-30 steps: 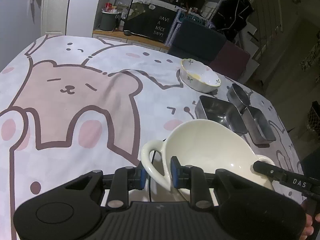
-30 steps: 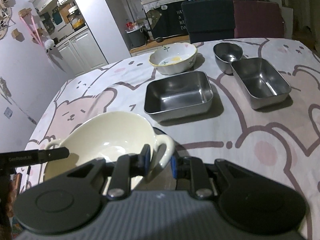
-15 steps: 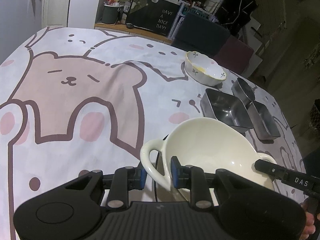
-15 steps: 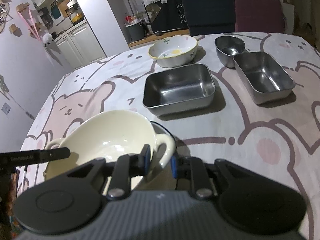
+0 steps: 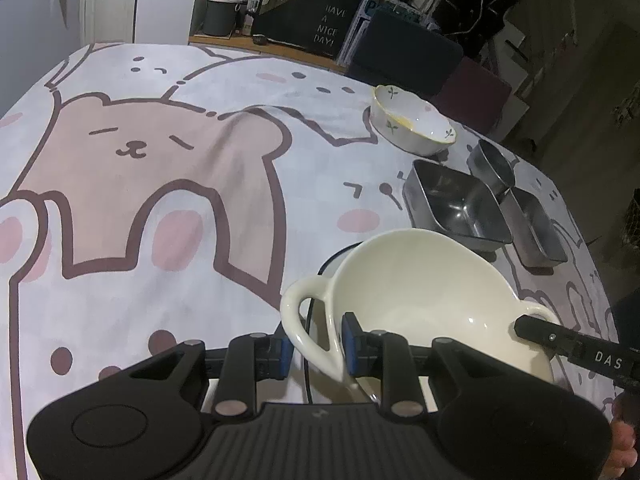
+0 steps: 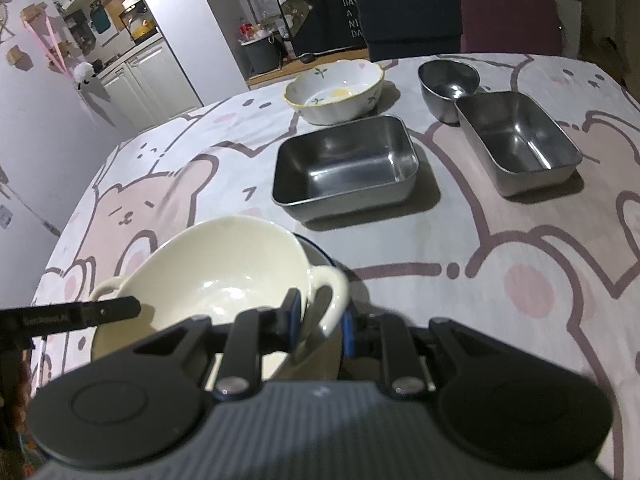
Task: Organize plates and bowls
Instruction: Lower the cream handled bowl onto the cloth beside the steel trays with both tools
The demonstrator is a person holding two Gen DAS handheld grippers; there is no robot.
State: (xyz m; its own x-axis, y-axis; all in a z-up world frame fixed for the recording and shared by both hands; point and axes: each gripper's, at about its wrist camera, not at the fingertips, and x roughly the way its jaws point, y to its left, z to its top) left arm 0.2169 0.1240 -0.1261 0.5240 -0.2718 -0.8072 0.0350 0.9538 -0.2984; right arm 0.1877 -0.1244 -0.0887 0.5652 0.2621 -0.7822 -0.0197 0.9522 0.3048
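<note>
A cream bowl (image 5: 420, 280) with two loop handles hangs between both grippers near the table's front edge. My left gripper (image 5: 316, 340) is shut on its left handle, blue pads on either side of the loop. My right gripper (image 6: 320, 318) is shut on the right handle of the cream bowl (image 6: 224, 264). Each view shows the other gripper's black finger (image 5: 560, 340) (image 6: 80, 312) at the far handle. Under the bowl a dark-rimmed dish (image 6: 320, 250) shows only an arc of rim; I cannot tell whether the two touch.
Beyond the bowl on the bear-print tablecloth (image 5: 160, 160) sit a steel rectangular tray (image 6: 344, 168), a second steel tray (image 6: 520, 140), a small round steel bowl (image 6: 448, 80) and a flower-print bowl (image 6: 336, 92). Two chairs (image 6: 420, 16) stand at the far edge.
Both grippers keep the same hold on the bowl's handles. The dishes behind have drifted slightly up in both views; nothing on the table has moved.
</note>
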